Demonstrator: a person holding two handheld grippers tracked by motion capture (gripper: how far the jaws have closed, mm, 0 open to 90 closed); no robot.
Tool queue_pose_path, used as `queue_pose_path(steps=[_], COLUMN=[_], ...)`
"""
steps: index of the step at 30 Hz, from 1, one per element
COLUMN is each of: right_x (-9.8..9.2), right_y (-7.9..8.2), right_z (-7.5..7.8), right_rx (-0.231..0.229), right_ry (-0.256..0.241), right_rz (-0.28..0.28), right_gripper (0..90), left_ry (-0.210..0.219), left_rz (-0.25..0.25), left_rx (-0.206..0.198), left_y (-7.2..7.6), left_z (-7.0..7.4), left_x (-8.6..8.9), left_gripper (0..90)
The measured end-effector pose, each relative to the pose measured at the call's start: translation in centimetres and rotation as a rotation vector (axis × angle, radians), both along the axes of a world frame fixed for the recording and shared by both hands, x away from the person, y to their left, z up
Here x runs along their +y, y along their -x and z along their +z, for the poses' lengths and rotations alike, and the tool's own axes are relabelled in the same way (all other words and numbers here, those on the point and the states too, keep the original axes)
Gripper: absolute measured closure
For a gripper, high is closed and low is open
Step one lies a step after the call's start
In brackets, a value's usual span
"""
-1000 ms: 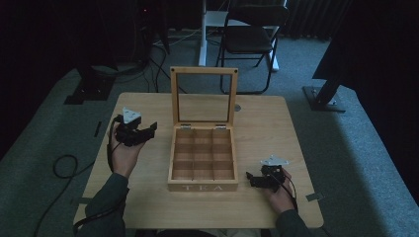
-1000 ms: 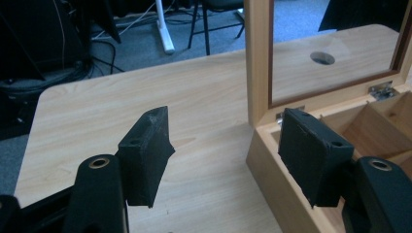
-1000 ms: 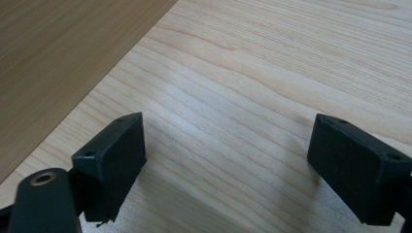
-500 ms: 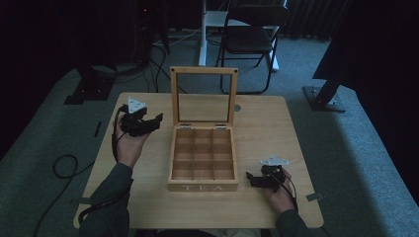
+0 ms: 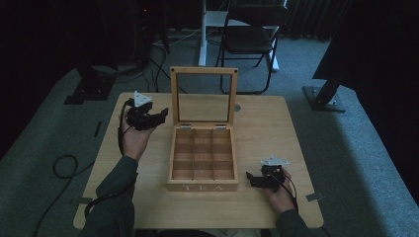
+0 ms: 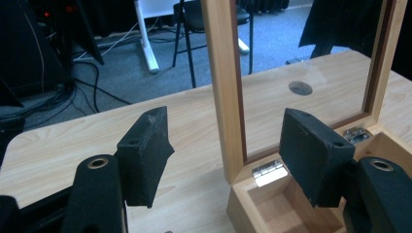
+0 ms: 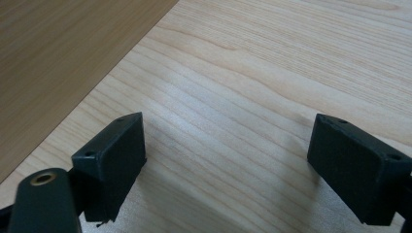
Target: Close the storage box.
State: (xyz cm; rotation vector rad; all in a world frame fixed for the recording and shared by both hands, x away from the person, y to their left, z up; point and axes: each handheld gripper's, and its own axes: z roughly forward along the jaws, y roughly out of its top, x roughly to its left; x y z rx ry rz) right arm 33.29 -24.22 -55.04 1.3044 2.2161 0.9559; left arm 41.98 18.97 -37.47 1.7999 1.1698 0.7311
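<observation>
Wooden tea box (image 5: 202, 160) lid upright; left hand-held gripper (image 5: 160, 117) spread beside it, right hand-held gripper (image 5: 250, 179) spread on table (image 5: 262, 123).

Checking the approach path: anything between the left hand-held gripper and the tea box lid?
Nothing visible. The left hand-held gripper is open and raised beside the upright lid, apart from it. In the left gripper view the lid's frame shows between the jaws farther off, with bare table below.
</observation>
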Motion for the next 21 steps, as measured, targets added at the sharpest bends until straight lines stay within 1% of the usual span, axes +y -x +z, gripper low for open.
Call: queue_pose_path(steps=[3, 8, 14, 16, 21], right_x=[0.0, 0.0, 0.0, 0.0, 0.0], right_y=[0.0, 0.0, 0.0, 0.0, 0.0], right_z=[0.0, 0.0, 0.0, 0.0, 0.0], right_rx=[0.0, 0.0, 0.0, 0.0, 0.0], right_ry=[0.0, 0.0, 0.0, 0.0, 0.0], right_rz=[0.0, 0.0, 0.0, 0.0, 0.0], right_gripper=[13.4, 13.4, 13.3, 13.4, 13.4], left_ry=[0.002, 0.003, -0.007, -0.017, -0.014], left_rz=[-0.007, -0.007, -0.008, -0.014, -0.007], left_rx=[-0.009, -0.002, 0.003, 0.004, 0.009], left_y=[-0.3, -1.0, -1.3, -1.7, -2.3], left_z=[0.0, -0.4, -0.6, -0.6, -0.6], left_x=[-0.3, -0.7, -0.9, -0.9, -1.0], left_gripper=[35.7, 35.8, 35.7, 35.7, 35.7])
